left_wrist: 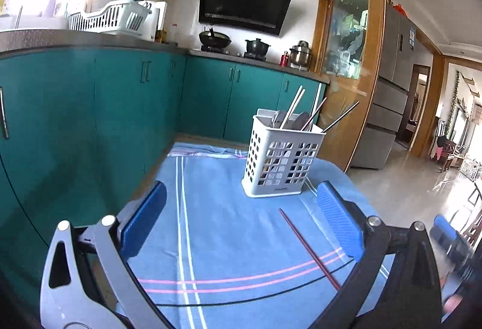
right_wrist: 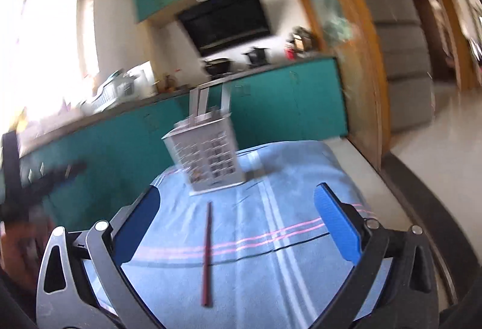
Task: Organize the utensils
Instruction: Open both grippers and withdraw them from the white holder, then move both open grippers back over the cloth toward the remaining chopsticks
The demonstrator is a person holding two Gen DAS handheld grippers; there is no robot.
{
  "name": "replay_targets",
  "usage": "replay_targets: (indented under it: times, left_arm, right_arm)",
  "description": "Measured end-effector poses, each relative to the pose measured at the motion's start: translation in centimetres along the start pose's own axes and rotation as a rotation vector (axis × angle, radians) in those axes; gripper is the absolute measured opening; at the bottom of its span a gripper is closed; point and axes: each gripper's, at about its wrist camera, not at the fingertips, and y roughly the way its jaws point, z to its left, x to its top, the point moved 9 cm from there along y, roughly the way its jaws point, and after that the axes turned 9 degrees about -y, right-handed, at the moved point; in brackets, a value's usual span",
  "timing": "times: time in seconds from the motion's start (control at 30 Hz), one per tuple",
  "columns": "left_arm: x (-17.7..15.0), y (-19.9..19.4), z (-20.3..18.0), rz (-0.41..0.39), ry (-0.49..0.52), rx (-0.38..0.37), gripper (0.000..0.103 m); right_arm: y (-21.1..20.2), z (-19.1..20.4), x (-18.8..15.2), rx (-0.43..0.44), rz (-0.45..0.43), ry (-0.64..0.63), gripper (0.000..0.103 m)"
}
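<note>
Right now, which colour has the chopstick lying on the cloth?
Dark red chopstick; the left wrist view shows it sharpest.

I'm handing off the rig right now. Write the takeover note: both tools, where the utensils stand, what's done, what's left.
Left tool: open, empty, above the blue cloth.
Right tool: open, empty, with the red chopstick lying on the cloth between its fingers, untouched.
White utensil holder: upright at the far end of the cloth, already holding several chopsticks and some other utensils.
Done: most utensils are in the holder.
Left: pick up the red chopstick and stand it in the holder.
</note>
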Motion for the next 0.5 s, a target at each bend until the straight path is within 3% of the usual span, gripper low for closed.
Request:
replay_targets:
  times: [0.17,0.3,0.4,0.5]
  left_arm:
    - [-0.4,0.1,0.8,0.046,-0.084,-0.033,0.099]
    - [-0.5,0.1,0.7,0.042,-0.046,-0.006,0.099]
    - [-0.5,0.1,0.9,0.033,-0.017,0.021,0.099]
    - [-0.3,0.1,1.5,0.038,-0.032,0.028,0.099]
  right_arm:
    - [1.0,3.0,-0.2,-0.031,0.009,-0.079,0.100]
    - [3.6,3.0,1.5,-0.073,0.040,-0.149,0.100]
    - [7.0,0.7,3.7,-0.135,0.059,-0.173,0.100]
    - [12.6,-2.6,3.4,-0.166,0.206,-0.174,0.100]
